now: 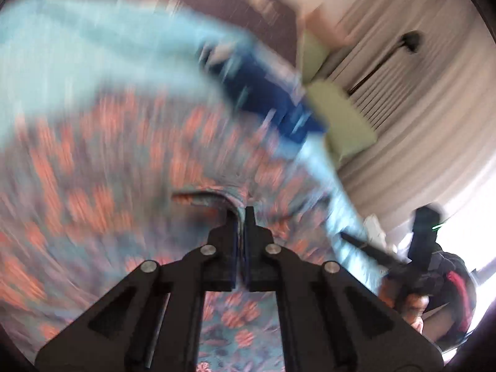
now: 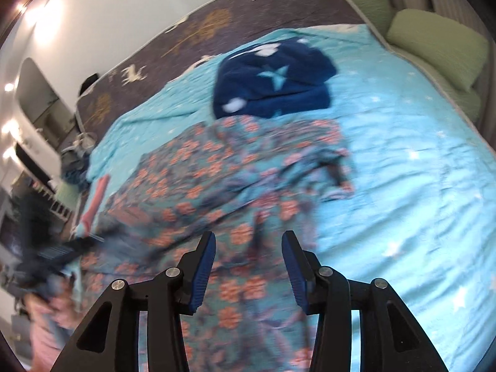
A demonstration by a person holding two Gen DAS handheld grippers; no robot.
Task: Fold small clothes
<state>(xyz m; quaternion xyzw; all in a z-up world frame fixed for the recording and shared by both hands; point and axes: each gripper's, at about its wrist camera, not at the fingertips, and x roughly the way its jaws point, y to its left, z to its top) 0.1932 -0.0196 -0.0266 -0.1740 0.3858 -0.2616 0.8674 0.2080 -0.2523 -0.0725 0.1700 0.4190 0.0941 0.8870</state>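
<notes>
A teal garment with orange flowers (image 2: 217,186) lies spread and rumpled on the light blue blanket (image 2: 403,170). My left gripper (image 1: 241,214) is shut on a raised fold of its edge, and the left wrist view is heavily blurred. At the far left of the right wrist view this gripper (image 2: 90,240) shows as a dark blur holding the cloth up. My right gripper (image 2: 249,238) hovers over the near part of the floral garment, open, with nothing between its blue pads (image 2: 204,266). A folded navy garment with a pale star (image 2: 272,83) rests beyond the floral one.
Green pillows (image 2: 434,40) line the bed's right side below pale curtains (image 1: 403,108). A dark bedspread with deer and tree prints (image 2: 217,21) covers the far end. Shelves and clutter (image 2: 37,155) stand off the bed's left edge. A hand (image 1: 412,307) grips the other tool.
</notes>
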